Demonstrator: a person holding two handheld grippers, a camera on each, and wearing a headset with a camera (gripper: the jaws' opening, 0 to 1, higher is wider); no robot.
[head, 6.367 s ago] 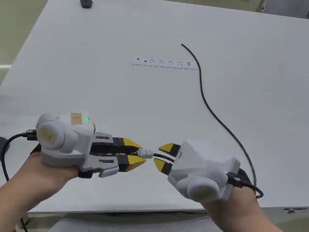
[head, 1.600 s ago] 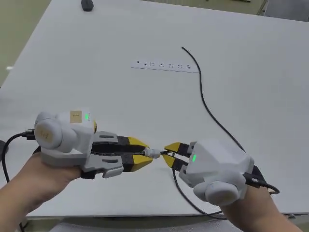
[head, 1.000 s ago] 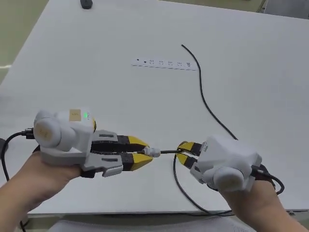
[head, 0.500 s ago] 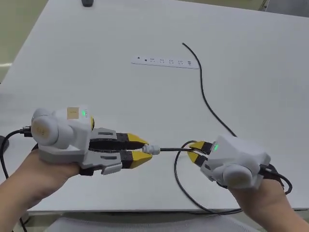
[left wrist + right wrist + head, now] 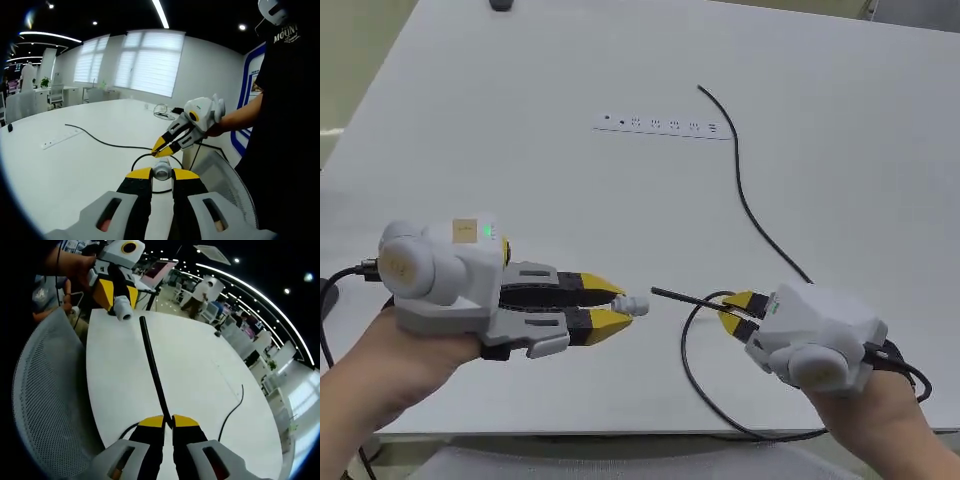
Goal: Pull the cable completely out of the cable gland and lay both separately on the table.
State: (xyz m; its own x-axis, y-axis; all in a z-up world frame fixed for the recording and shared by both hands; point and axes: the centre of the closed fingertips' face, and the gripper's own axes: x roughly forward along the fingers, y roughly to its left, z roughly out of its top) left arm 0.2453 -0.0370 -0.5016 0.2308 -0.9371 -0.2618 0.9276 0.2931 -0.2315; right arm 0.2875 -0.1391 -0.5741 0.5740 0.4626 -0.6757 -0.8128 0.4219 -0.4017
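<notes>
Above the counter's (image 5: 520, 180) near edge, the left tool (image 5: 623, 305) is clamped on the white cable gland (image 5: 636, 304). The right tool (image 5: 730, 308) is clamped on the black cable (image 5: 740, 200), its free end just apart from the gland.

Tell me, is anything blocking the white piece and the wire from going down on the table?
Nothing visible. The table beneath the cable gland in the left gripper is bare; beneath the right gripper lies a loop of the cable it holds. The power strip is well away.
</notes>
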